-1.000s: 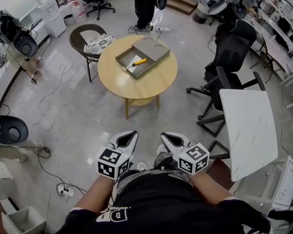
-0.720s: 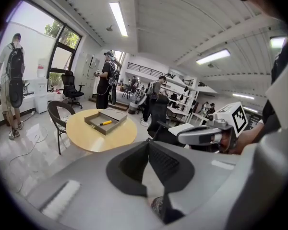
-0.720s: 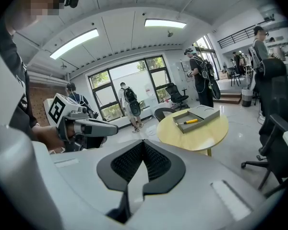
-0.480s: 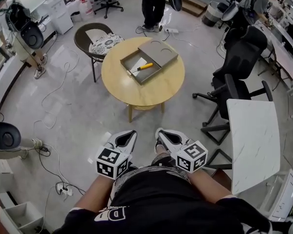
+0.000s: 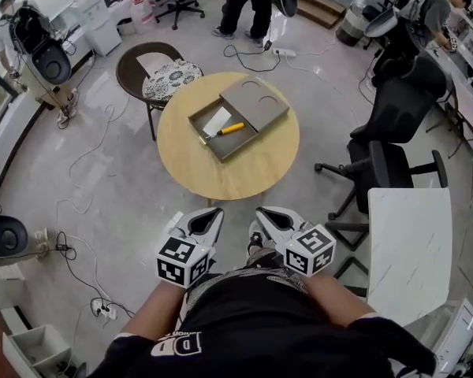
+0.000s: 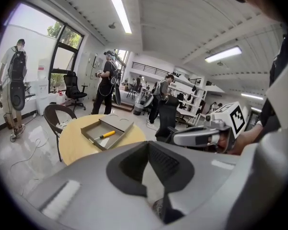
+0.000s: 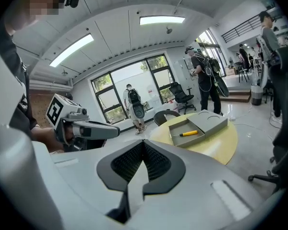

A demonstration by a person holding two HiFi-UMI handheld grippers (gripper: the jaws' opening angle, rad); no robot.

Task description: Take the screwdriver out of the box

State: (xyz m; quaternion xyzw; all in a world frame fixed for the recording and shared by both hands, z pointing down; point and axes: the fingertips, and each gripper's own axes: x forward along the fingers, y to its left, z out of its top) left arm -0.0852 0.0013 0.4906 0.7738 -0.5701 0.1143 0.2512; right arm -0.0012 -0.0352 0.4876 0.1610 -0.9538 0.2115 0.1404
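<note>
A round wooden table (image 5: 244,176) fills the upper middle of the head view. On it sits the open grey box (image 5: 238,142), with its lid (image 5: 256,101) lying just beside the box's upper right edge. At the lower middle of the frame both tongs are held close to the person's body, well apart from the table. The left gripper (image 5: 206,220) and the right gripper (image 5: 273,219) are side by side, tips toward the table. Each gripper's own view shows its jaws pressed together at the tips with nothing between them. The yellow-handled screwdriver (image 5: 230,128) lies slantwise inside the box, handle to the right. Against a second ago, the table, box and screwdriver sit lower and larger in the frame. The tongs keep the same lower-middle spot, closed as before.
</note>
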